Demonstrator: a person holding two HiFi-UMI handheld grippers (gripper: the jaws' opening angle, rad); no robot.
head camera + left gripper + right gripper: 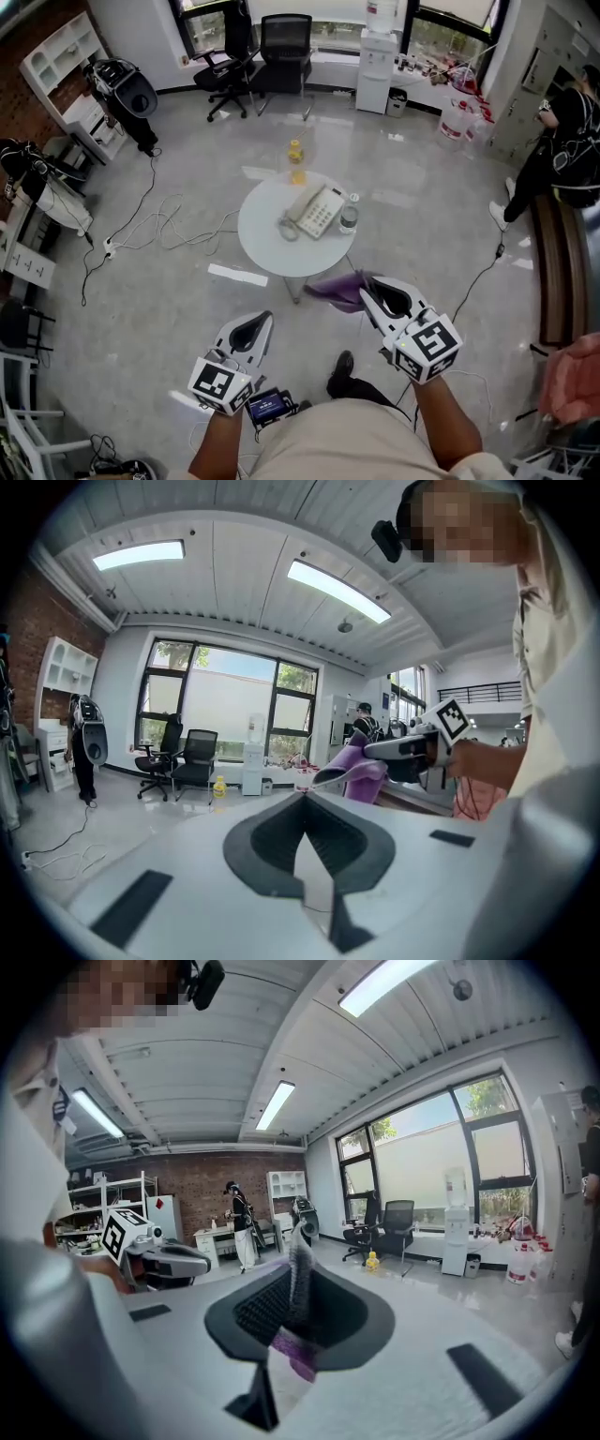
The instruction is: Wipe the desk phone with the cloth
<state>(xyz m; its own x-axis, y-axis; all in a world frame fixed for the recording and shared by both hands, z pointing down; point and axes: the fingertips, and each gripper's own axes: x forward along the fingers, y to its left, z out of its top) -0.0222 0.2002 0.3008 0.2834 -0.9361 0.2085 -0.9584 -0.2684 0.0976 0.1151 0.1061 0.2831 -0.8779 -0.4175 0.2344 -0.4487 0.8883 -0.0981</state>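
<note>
head view: a round white table [265, 251] stands on the grey floor, and the desk phone [320, 210] lies on it toward the 1 o'clock side of the top, handset on its cradle, with a small clear jar [348, 219] just beside it at 3 o'clock. a yellow bottle [295, 151] stands on the floor beyond the table at 12 o'clock. the purple cloth [337, 292] hangs at the table's 5 o'clock rim, off the phone and well apart from it, pinched in the right gripper [368, 284]. the left gripper [264, 321] hovers lower, at the table's 6 o'clock, clear of table and phone. left gripper view: its two jaws are clenched tight together with nothing between them; at 2 o'clock the other gripper shows with the cloth drooping from its tip. right gripper view: the jaws are clamped on a fold of the cloth, a grey-purple strip rising between the pads and a purple end hanging below; the left gripper shows at 9 o'clock.
</note>
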